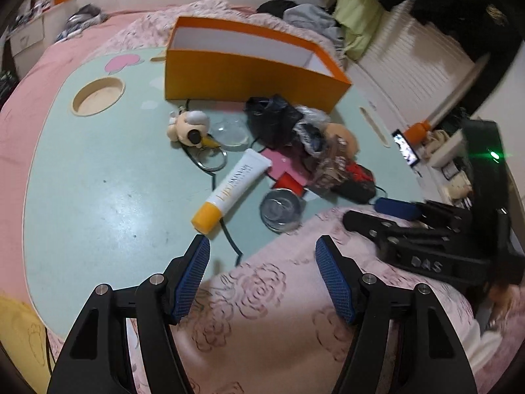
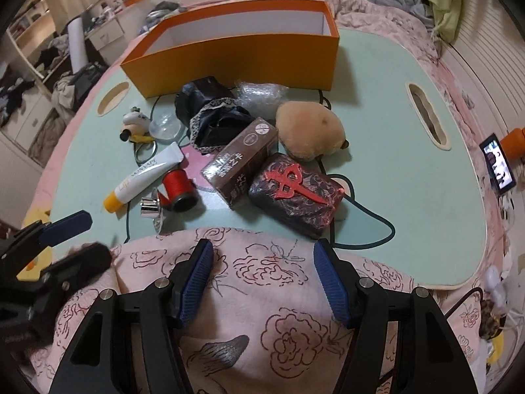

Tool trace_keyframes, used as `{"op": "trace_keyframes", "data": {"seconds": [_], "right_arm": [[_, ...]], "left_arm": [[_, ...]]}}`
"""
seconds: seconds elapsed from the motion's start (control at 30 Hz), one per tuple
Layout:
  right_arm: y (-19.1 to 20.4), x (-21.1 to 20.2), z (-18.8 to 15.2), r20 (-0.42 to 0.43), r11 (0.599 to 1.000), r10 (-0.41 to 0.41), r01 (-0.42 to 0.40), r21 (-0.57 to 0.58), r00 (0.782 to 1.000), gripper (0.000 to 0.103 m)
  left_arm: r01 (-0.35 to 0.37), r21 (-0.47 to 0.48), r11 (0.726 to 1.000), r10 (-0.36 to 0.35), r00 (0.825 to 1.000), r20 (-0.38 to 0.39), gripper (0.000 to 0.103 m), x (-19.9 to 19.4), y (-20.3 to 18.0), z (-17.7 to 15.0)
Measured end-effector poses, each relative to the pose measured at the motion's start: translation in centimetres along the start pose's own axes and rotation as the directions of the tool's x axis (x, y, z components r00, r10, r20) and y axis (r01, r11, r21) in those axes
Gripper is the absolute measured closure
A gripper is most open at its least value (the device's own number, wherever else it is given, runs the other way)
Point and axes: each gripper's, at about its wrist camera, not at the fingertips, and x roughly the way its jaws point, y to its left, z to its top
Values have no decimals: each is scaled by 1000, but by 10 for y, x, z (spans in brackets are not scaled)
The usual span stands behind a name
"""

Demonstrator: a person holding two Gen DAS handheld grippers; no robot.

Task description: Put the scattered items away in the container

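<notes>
An empty orange box [image 1: 249, 75] [image 2: 236, 65] stands at the far side of the pale green lap table [image 1: 98, 180] [image 2: 393, 164]. In front of it lie a white tube with a yellow cap [image 1: 229, 190] [image 2: 141, 177], a small plush keychain [image 1: 190, 128] [image 2: 134, 124], a black bag [image 1: 272, 121] [image 2: 210, 111], a brown carton [image 2: 239, 161], a dark block with a red emblem [image 2: 295, 190], a tan plush [image 2: 311, 128], a red thread spool [image 2: 177, 187] and a clear lid [image 1: 229, 131]. My left gripper [image 1: 262, 279] and right gripper [image 2: 262, 282] both stand open and hold nothing, above the floral quilt at the near edge.
A pink floral quilt [image 1: 279, 312] [image 2: 262, 295] covers the near side. A black cable [image 1: 229, 236] runs across the table. A phone with a lit screen [image 2: 498, 167] leans at the right. Clothes and pillows [image 1: 328, 23] pile up behind the box.
</notes>
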Motion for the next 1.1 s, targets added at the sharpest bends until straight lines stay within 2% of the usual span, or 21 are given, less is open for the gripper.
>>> {"op": "trace_keyframes", "data": {"seconds": [0.37,1.1], "right_arm": [[5,1,1,4,1000,-21,21,-8,1000,38],[5,2,1,1,1000,-17,17,-9,1000,38]], "left_arm": [[-28,10,1000,28,1000,-11,35,11,-2,-6],[21,-36,999,-22,999,-49,29,21,6,-5]]}}
